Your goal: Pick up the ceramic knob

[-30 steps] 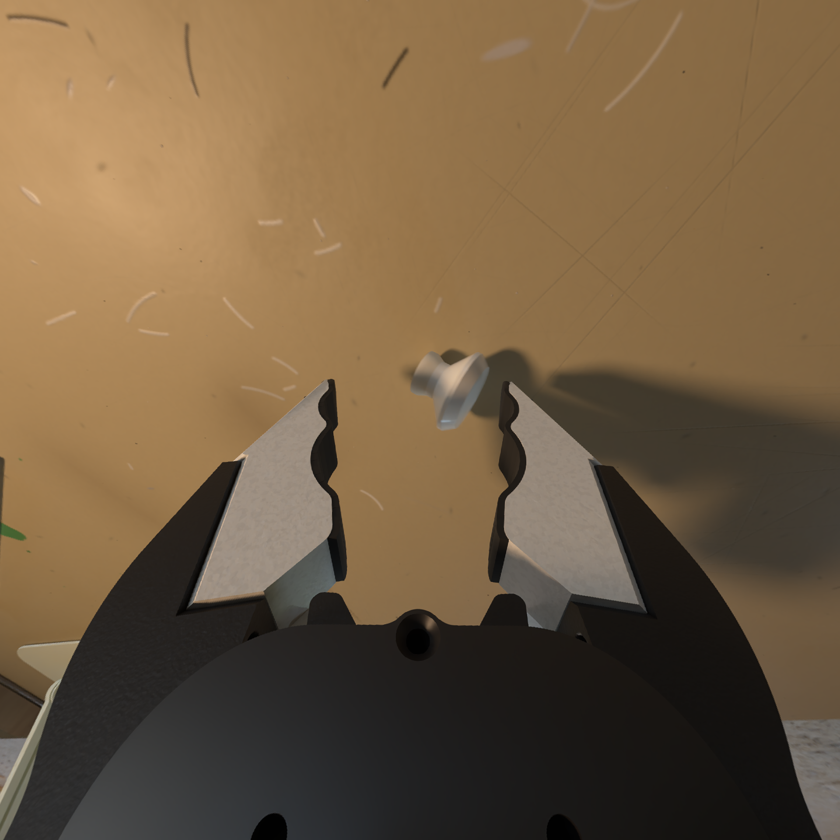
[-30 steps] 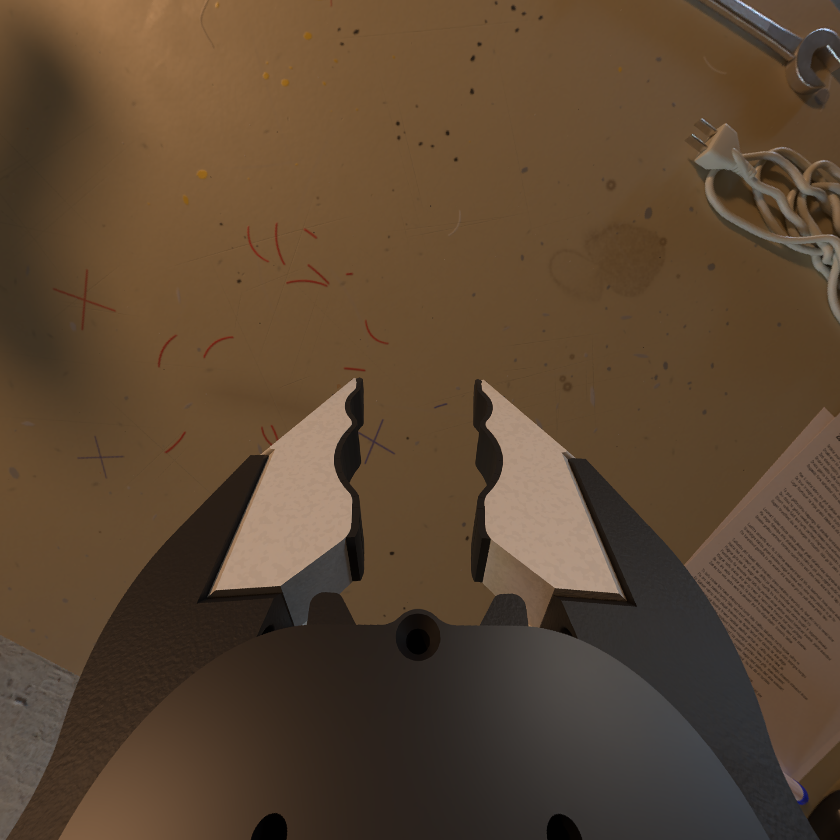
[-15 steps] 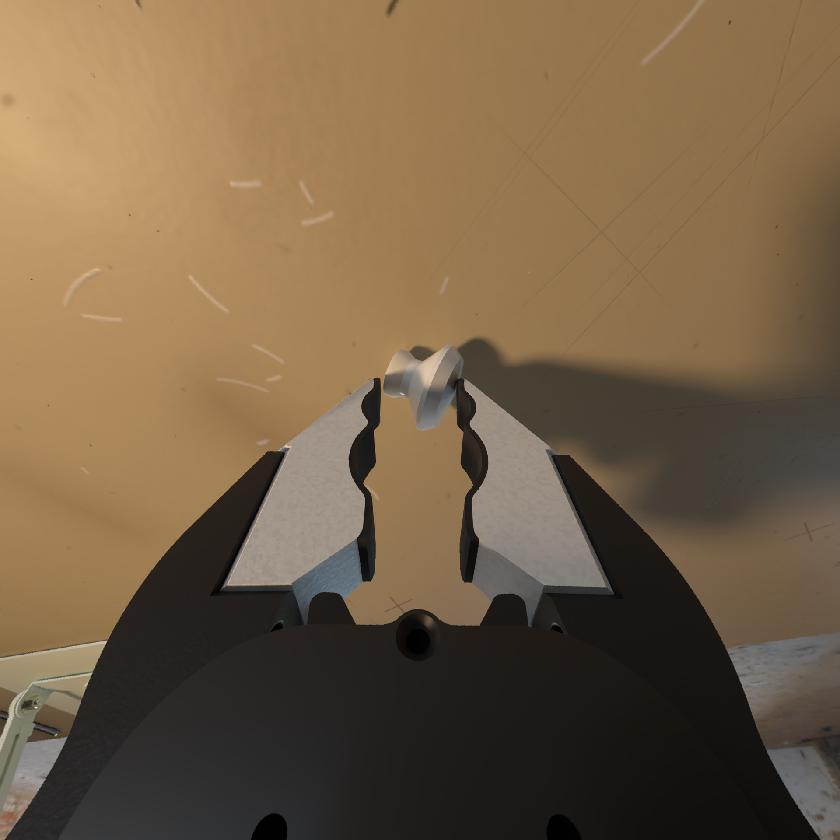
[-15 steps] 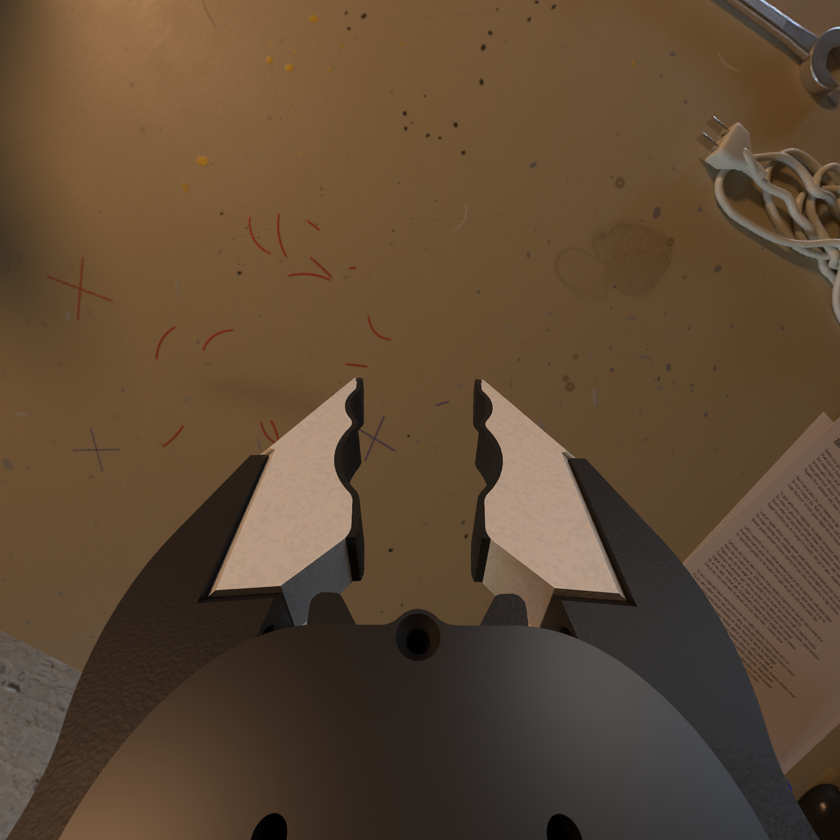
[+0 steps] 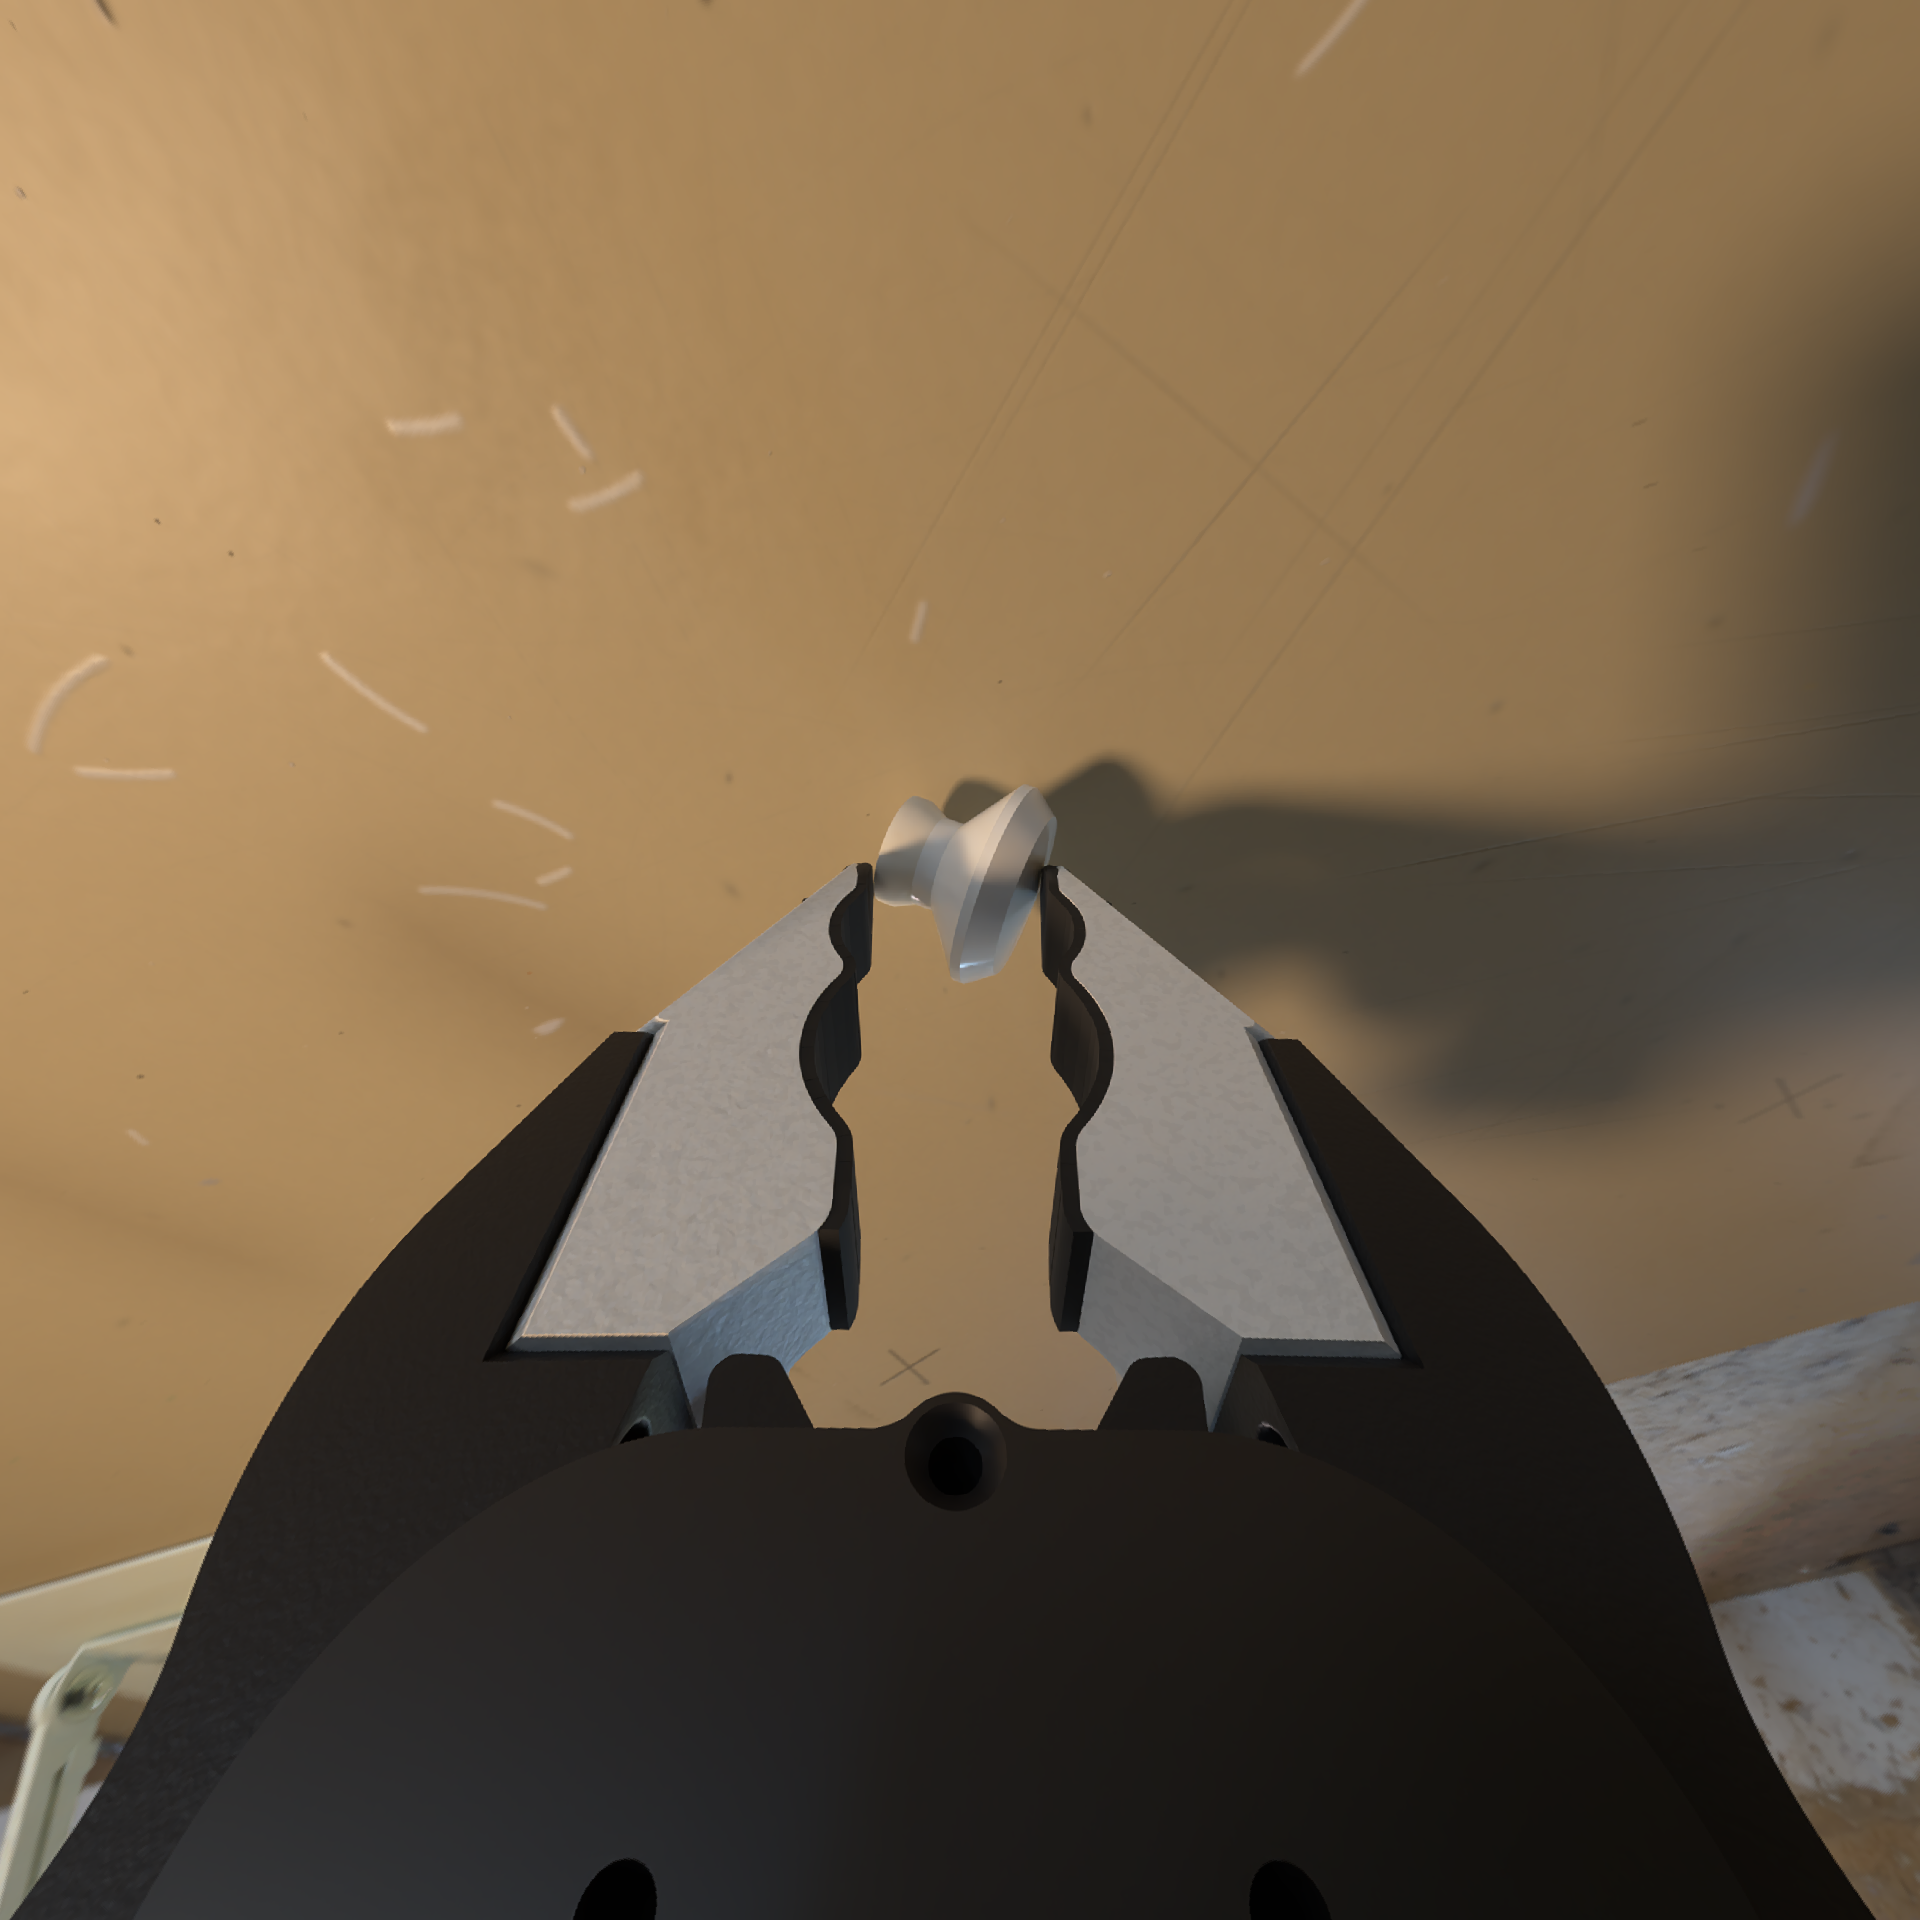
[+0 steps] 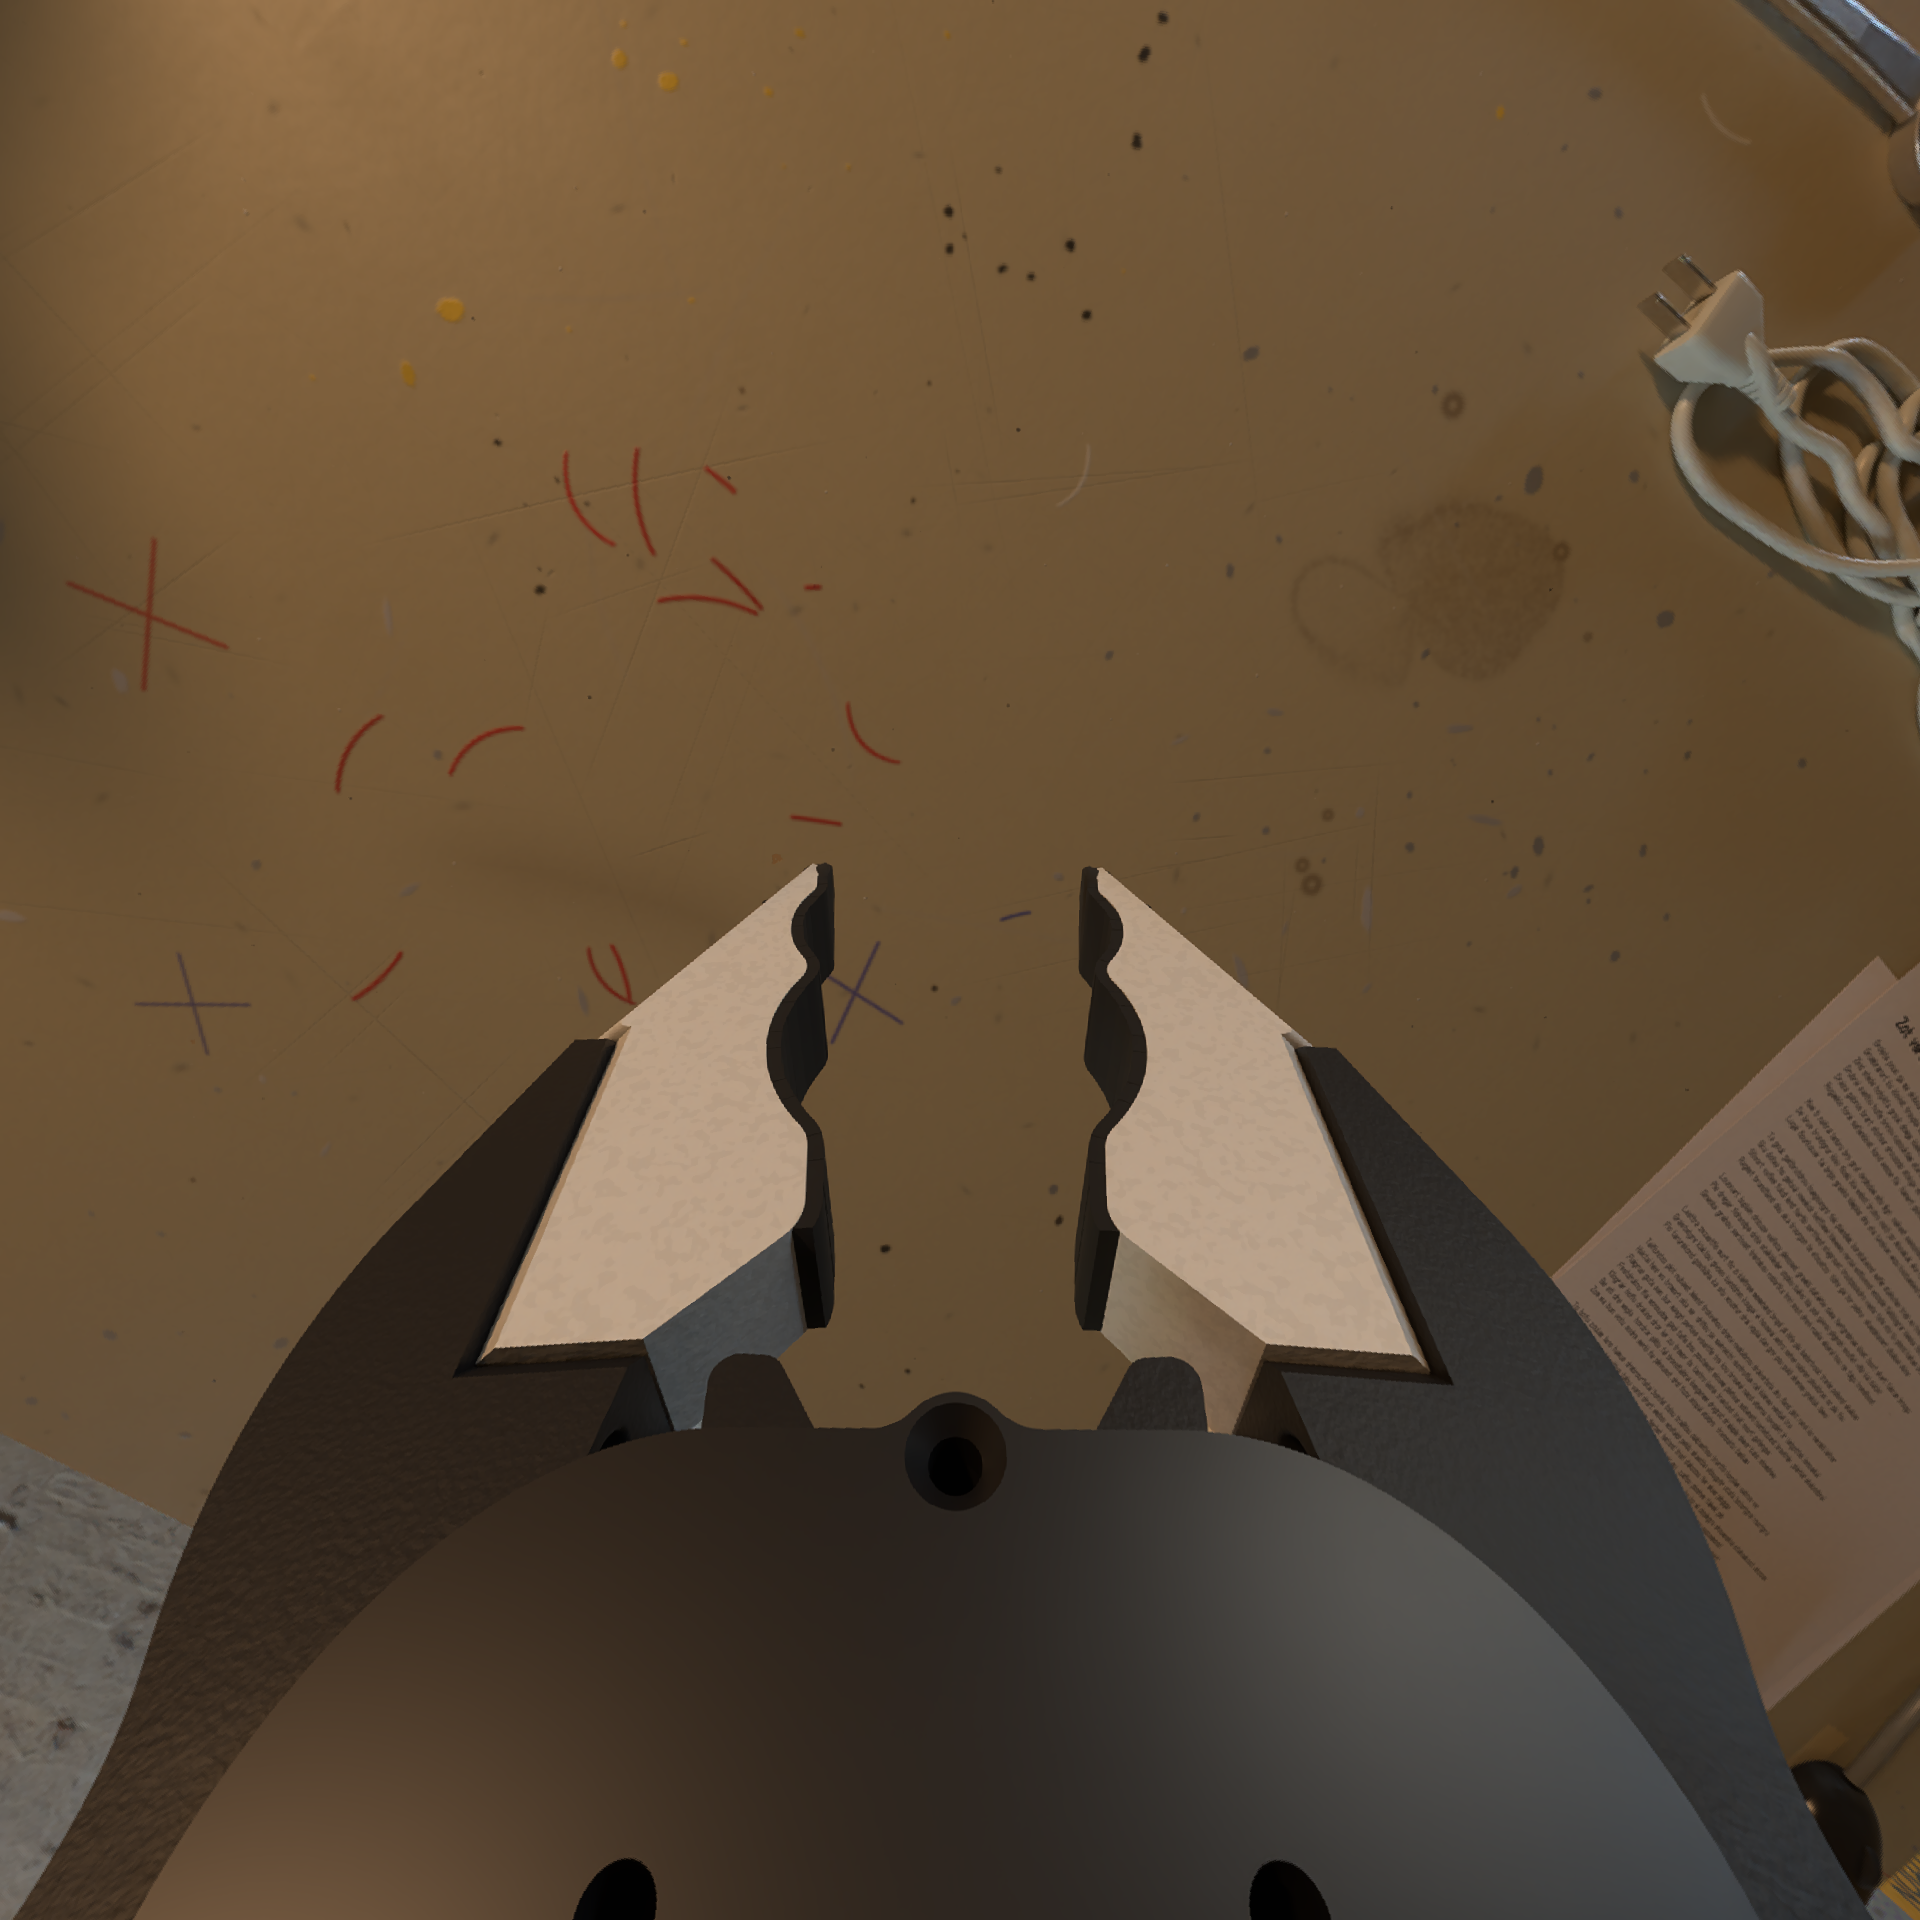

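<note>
The white ceramic knob (image 5: 966,883) lies on its side on the tan table, seen in the left wrist view. My left gripper (image 5: 954,875) is shut on it: both fingertips touch it, the narrow foot at the left tip and the wide flared head at the right tip. The knob sits at the very tips, partly beyond them. My right gripper (image 6: 954,875) is open and empty over a bare patch of table with red marks. The knob does not show in the right wrist view.
A coiled white cable with a plug (image 6: 1787,447) lies at the far right, a metal wrench (image 6: 1860,83) above it. A printed page (image 6: 1766,1351) lies at the right edge. A pale bracket (image 5: 62,1714) and the table's edge show at the lower left of the left view.
My left gripper moved forward onto the knob and its jaws closed from wide open to touching it on both sides. The right gripper drifted slightly; its jaws stayed as they were.
</note>
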Controlling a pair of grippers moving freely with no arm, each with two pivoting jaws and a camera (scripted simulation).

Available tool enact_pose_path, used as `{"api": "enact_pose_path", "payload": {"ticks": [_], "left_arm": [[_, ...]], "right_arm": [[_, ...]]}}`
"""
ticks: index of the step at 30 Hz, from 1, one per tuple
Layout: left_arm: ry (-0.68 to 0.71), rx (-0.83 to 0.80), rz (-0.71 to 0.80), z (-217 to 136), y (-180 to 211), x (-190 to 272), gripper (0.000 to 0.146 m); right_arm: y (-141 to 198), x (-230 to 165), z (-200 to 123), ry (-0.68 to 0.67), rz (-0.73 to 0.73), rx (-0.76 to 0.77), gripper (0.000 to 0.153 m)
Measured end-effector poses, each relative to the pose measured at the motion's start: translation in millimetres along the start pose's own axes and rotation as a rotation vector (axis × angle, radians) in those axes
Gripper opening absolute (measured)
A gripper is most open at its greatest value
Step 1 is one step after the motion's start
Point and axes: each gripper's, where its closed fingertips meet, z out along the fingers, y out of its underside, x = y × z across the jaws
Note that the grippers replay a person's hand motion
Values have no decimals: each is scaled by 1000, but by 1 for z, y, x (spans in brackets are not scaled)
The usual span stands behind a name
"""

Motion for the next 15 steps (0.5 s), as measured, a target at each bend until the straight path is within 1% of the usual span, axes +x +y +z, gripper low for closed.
{"api": "enact_pose_path", "payload": {"ticks": [3, 5, 9, 11, 12, 15], "left_arm": [[55, 66, -4, -12, -6, 7, 32], [101, 117, 6, -26, -11, 14, 32], [243, 271, 64, -71, -23, 47, 32], [337, 366, 116, -101, -28, 73, 32], [391, 414, 146, -116, -29, 88, 32], [588, 547, 264, -158, -25, 138, 32]], "right_arm": [[0, 1, 1, 5, 0, -4, 47], [-1, 2, 0, 13, 2, 3, 47], [-12, 2, -9, 42, 1, 55, 46], [-26, -5, -18, 48, -37, 133, 46], [-38, -14, -24, 33, -72, 196, 46], [-81, -56, -44, -58, -243, 440, 46]]}}
